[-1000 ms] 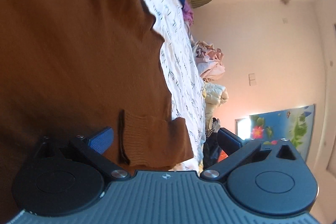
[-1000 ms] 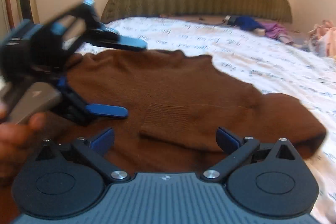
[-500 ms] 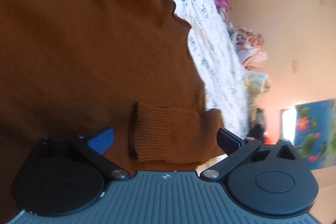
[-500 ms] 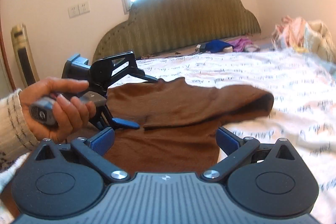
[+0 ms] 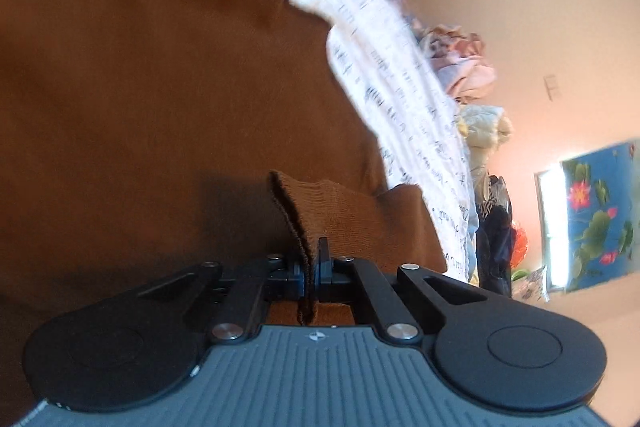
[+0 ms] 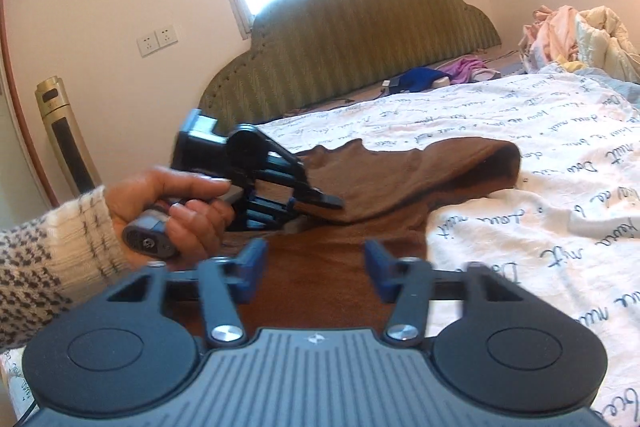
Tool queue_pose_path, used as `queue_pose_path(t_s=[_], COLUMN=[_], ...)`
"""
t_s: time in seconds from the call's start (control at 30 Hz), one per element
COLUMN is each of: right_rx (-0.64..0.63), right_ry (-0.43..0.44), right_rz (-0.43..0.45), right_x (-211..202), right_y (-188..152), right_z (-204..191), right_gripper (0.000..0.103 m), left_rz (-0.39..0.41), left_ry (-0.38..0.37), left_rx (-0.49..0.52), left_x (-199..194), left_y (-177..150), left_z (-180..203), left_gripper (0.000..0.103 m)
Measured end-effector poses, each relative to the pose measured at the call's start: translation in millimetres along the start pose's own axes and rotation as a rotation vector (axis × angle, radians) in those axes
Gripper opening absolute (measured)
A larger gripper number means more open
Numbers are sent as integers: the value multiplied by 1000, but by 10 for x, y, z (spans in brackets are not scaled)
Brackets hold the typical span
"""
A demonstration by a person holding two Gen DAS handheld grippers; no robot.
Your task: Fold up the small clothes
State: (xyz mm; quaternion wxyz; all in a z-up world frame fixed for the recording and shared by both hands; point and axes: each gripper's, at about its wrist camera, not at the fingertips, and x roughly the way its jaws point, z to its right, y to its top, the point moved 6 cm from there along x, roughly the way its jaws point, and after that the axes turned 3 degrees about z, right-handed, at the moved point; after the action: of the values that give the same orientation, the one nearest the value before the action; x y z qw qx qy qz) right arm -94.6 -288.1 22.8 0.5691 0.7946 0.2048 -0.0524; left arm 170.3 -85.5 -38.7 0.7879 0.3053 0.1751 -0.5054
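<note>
Bed [image 6: 520,163]: white sheet w/ script print, green padded headboard [image 6: 360,39] behind.
Sweater [image 6: 320,267]: brown knit, lies on bed; one part lifted off the rest.
Cuff [image 5: 320,211]: ribbed sleeve end, edge sits between left jaws.
Left gripper [image 5: 310,267]: jaws just closed, now clamped on cuff; held by hand [image 6: 176,207] in knit sleeve.
Right gripper [image 6: 316,267]: jaws just narrowing, half apart, above sweater body; pads not pressing cloth.
Far side: pile of clothes [image 6: 576,35] at bed edge.

the sweater [image 6: 344,267] lies on the bed [image 6: 540,195], the headboard [image 6: 360,43] behind it; a clothes pile [image 6: 576,35] sits far right (the left hand [image 6: 176,203] at the sweater's left).
</note>
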Motion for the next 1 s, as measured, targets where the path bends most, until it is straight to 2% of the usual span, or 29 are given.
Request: queue_pose_path(t_s=[0.1, 0.2, 0.3, 0.47, 0.63, 0.73, 0.8, 0.9, 1.0], right_rx=[8, 20, 15, 41, 74, 83, 135, 184, 267], right_ry=[-16, -18, -13, 11, 34, 5, -3, -101, -137], right_rz=[8, 7, -13, -38, -62, -71, -55, -102, -184], right_x=[-66, -67, -7, 133, 357, 586, 812, 1305, 1839], right_y=[25, 27, 22, 62, 208, 387, 546, 699, 739], right_z=[44, 26, -38, -91, 3, 236, 507, 1015, 1405], right_gripper=[45, 45, 46, 46, 58, 58, 58, 59, 59], left_rz=[105, 171, 219, 233, 239, 262, 283, 319, 359], left_ry=[-17, 8, 84, 173, 283, 252, 255, 241, 201], left_rx=[106, 175, 242, 183, 141, 124, 128, 166, 215], left_x=[-435, -881, -1256, -1566, -1524, -1573, -1595, -1620, -1647], left_y=[246, 534, 739, 954, 1043, 990, 959, 884, 789], left_z=[116, 75, -153, -867, -1479, -1617, -1634, -1628, -1652], left_gripper=[3, 3, 3, 3, 5, 14, 14, 15, 15])
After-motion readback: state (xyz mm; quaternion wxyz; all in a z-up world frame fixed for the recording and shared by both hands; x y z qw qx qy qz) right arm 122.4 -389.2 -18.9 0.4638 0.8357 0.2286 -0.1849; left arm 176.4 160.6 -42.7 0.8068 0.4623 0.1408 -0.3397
